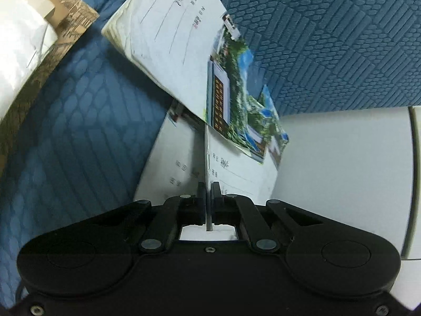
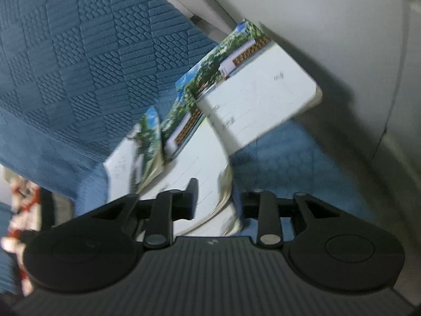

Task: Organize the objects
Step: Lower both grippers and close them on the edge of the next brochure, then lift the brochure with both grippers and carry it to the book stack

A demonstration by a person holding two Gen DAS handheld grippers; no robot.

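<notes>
Your left gripper [image 1: 208,197] has its fingers [image 1: 201,194] pinched nearly together on the thin edge of one exercise book cover [image 1: 206,163], seen edge-on between them. A second exercise book [image 1: 173,39] tilts up beyond it, above the blue quilted bedspread [image 1: 79,131], and a third [image 1: 236,176] lies flat under the fingers. A cardboard box [image 1: 65,26] sits at the upper left.

Your right gripper [image 2: 218,200] stands part open, with the curled page edges of a book [image 2: 205,184] between the fingers [image 2: 193,189]; through the blur you cannot tell whether they press on it. Another book [image 2: 257,100] is lifted near the white wall [image 2: 315,13].
</notes>
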